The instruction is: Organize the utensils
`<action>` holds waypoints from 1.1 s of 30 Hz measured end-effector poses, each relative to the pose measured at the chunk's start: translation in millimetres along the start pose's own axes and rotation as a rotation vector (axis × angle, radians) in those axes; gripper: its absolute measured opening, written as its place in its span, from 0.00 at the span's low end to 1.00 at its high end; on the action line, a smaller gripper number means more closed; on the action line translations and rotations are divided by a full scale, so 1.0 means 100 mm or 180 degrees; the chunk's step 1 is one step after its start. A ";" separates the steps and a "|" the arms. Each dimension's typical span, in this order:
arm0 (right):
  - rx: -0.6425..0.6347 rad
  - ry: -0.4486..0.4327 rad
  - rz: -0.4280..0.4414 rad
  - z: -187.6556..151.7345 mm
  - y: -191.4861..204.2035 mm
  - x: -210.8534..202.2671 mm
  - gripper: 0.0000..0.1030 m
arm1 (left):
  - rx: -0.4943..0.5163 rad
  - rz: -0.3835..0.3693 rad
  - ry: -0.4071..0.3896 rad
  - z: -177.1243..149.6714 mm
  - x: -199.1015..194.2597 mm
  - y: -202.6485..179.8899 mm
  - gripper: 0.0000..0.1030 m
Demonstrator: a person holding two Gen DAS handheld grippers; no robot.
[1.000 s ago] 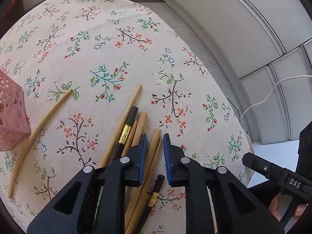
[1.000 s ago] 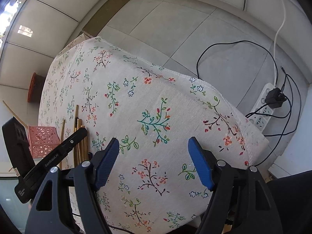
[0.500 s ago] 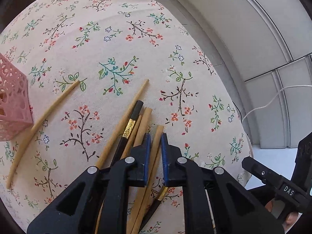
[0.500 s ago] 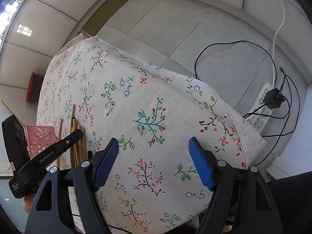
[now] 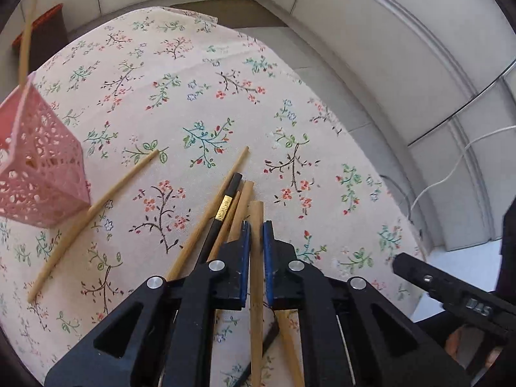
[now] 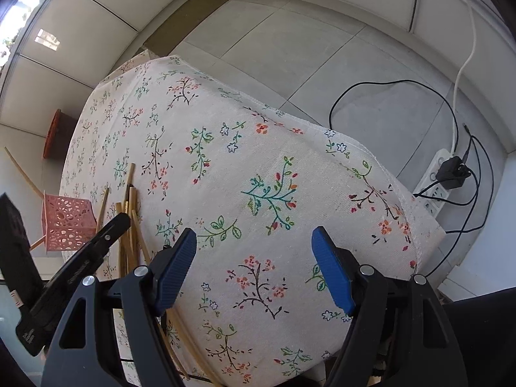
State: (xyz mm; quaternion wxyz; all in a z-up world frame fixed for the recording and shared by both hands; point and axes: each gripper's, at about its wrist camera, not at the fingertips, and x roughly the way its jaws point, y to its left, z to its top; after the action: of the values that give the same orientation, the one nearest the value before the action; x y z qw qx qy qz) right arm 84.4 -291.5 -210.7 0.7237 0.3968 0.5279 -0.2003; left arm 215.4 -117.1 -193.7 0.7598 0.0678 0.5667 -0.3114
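Chopsticks are the job here: a loose heap of them on the floral-cloth table, w/ a pink perforated holder at the left as the likely destination. One stick stands up out of the holder, so sorting looks partly under way.

Left hand-held gripper is pinched onto a single light wooden chopstick, blue pads pressed against its sides w/ only the stick's width between them. Grip sits near the blunt upper end, stick running back under the gripper body; probably so the stick can be drawn lengthwise out of the heap w/o dragging neighbours. Whether it's lifted clear of the cloth I can't tell.

Heap just left of the held stick: a black chopstick w/ gold band and several wooden ones fanned out, overlapping. A second black one lies under the gripper, mostly hidden. One more wooden chopstick lies apart, its lower part running up against the holder's corner.

Right hand-held gripper hangs over bare cloth near the table's front edge, fingers spread wide, holding nothing; seems parked out of the way while left works. Power strip and cables on the floor beyond, irrelevant.

Next, I'd guess: carry the held stick over to the holder, tip it upright, drop it in.
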 end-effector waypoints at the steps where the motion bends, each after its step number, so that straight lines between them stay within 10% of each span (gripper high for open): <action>1: -0.0024 0.0016 0.0009 -0.02 0.05 0.02 0.70 | -0.0031 -0.0052 -0.0064 -0.01 -0.13 0.04 0.07; 8: -0.0208 0.0076 0.0051 -0.14 0.49 0.13 0.70 | -0.0126 -0.0032 -0.0468 -0.30 -0.83 0.11 0.07; 20: -0.1100 0.0063 -0.0758 0.05 0.96 0.54 0.70 | -0.0175 -0.0290 -0.1202 -0.70 -1.87 0.24 0.07; 22: -0.1292 -0.0014 -0.0946 0.01 1.10 0.63 0.62 | -0.0158 -0.0311 -0.1255 -0.73 -1.94 0.22 0.06; 25: -0.1494 -0.0012 -0.0872 -0.01 1.25 0.64 0.09 | -0.0170 -0.0302 -0.1313 -0.76 -2.02 0.21 0.06; 33: -0.1246 -0.0007 -0.0225 0.17 1.04 0.32 0.05 | -0.0214 -0.0263 -0.1438 -0.82 -2.20 0.22 0.06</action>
State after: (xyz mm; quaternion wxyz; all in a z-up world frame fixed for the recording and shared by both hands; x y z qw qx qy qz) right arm 180.6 -237.7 -200.7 0.7801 0.2295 0.5696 -0.1197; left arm 124.1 25.0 -28.6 0.8557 -0.0522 0.3946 -0.3305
